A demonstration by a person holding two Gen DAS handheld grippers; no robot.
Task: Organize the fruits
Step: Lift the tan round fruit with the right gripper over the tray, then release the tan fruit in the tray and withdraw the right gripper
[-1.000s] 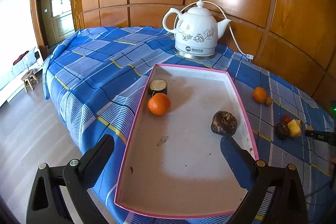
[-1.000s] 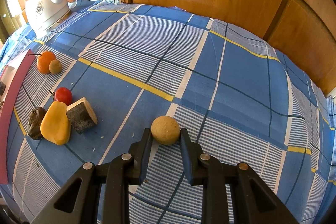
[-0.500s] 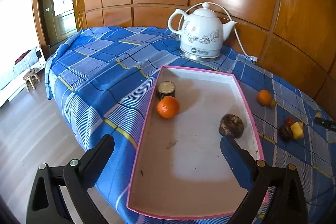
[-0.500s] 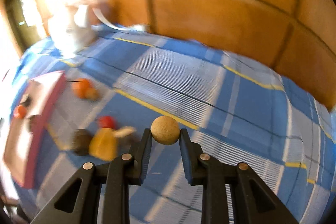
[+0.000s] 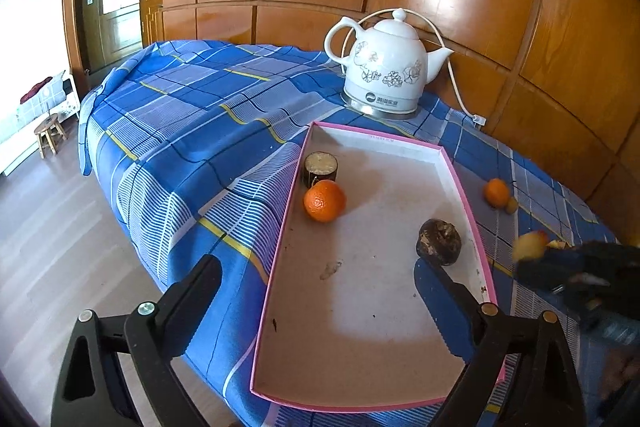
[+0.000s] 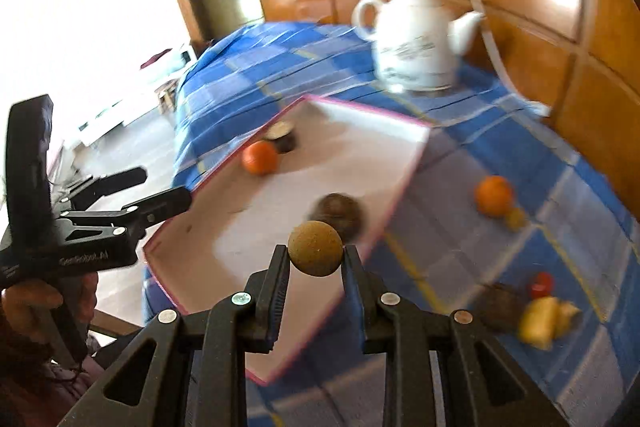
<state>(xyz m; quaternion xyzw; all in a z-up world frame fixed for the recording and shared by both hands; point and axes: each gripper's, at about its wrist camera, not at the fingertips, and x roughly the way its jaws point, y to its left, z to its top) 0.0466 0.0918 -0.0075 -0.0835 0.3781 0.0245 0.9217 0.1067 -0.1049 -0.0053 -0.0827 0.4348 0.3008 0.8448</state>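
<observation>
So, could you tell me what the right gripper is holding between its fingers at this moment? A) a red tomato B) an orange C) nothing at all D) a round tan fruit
D: in the right wrist view the right gripper has its fingers closed on a round tan fruit, held in the air in front of the pink-rimmed tray.

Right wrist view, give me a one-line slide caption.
Right gripper carries a small tan round fruit toward the pink-rimmed tray, where an orange already sits.
</observation>
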